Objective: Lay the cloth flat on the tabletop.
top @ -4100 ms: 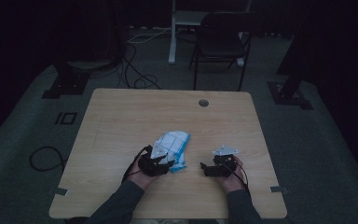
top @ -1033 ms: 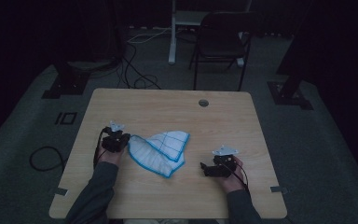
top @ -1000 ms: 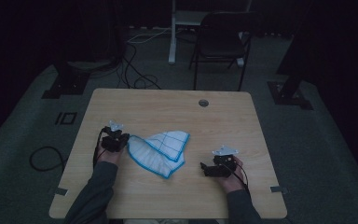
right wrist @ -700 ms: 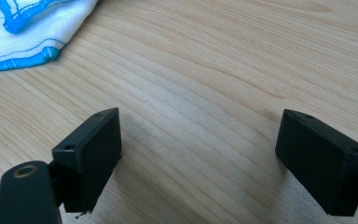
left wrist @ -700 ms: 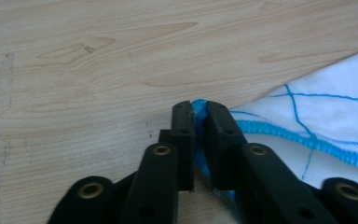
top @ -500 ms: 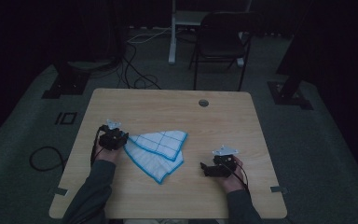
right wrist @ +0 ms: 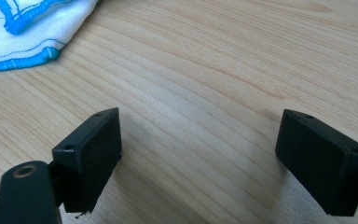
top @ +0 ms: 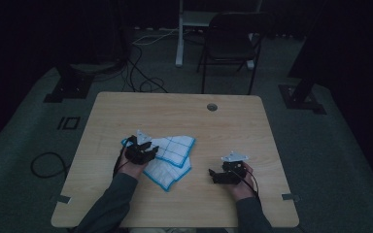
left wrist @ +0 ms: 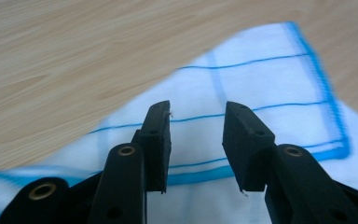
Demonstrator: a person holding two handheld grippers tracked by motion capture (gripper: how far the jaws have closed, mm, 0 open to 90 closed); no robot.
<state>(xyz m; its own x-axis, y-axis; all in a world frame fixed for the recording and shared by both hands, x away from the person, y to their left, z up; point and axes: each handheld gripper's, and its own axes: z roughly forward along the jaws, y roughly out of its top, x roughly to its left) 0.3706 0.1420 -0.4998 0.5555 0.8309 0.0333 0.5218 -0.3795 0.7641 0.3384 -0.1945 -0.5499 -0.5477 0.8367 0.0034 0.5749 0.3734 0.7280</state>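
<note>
Two layers of cloth (top: 171,156) now lie folded at mid-table; left gripper (top: 141,153) has swung back over its left edge, jaws slightly parted, pinching nothing. Right gripper (top: 223,174) stays spread, well apart. Another fold likely follows.

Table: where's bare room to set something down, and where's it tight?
Bare wood on the table across the whole far strip around the round hole, along the right edge, and in the near-left corner. Crowded at near centre: the cloth under the left gripper, with the right gripper beside it, apart from it.
</note>
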